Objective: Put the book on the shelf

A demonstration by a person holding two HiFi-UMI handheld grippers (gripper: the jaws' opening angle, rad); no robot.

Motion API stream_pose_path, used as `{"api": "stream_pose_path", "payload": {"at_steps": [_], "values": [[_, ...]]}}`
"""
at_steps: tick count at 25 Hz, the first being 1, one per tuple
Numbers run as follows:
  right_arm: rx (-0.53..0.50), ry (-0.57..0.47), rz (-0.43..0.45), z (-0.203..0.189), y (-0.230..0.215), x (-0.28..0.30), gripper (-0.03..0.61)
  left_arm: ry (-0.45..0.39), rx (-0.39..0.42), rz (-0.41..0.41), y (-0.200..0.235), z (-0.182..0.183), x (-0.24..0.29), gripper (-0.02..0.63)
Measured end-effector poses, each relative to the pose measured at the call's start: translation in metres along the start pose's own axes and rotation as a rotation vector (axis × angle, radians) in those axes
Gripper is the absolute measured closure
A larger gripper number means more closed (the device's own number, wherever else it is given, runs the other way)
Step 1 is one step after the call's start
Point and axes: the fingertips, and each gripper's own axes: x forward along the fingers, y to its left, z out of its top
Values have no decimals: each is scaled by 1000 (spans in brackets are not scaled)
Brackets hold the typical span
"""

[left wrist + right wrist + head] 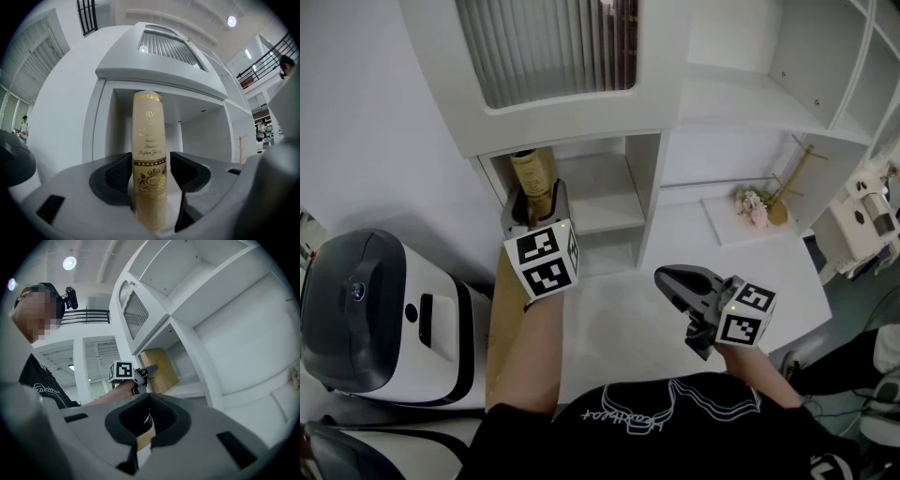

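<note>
The left gripper is keeping its jaws spread, one on each side of the book, with a slim gap showing at the right-hand jaw. The book is standing upright between and beyond the jaw tips, spine facing back, inside a compartment of the white shelf. The right gripper is hovering well apart, jaws pressed together on nothing.

Finding the book standing upright in an open compartment of the white shelf, spine facing outward. Showing a cream spine with gold lettering and a crowned gold emblem, plus tan covers. Resting near the compartment's left wall.
</note>
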Motion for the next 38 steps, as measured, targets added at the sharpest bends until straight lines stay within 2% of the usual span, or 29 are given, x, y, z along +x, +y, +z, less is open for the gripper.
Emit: {"api": "stream_pose_path", "payload": {"at_steps": [6,10,15,18,21,27,32,38], "values": [[-23,12,55,-5,25,-2,572,-19,7,4,4,9,-40,371],[-50,19,90,-9,45,-9,572,-43,-30,-21,4,20,-82,371],[-58,16,131,-7,76,-26,572,-23,-101,-153,-19,27,-142,374],[-102,24,140,-10,92,-42,572,-12,-155,-260,-45,25,-180,382],[-119,26,154,-15,108,-59,572,-3,-190,-363,-75,21,-221,441],[-109,0,194,-25,138,-90,572,34,-235,-526,-132,7,-295,517],[-97,-14,213,-36,160,-110,572,49,-259,-563,-147,1,-337,607],[-122,-72,218,-31,182,-133,572,37,-241,-592,-166,5,-374,611]]}}
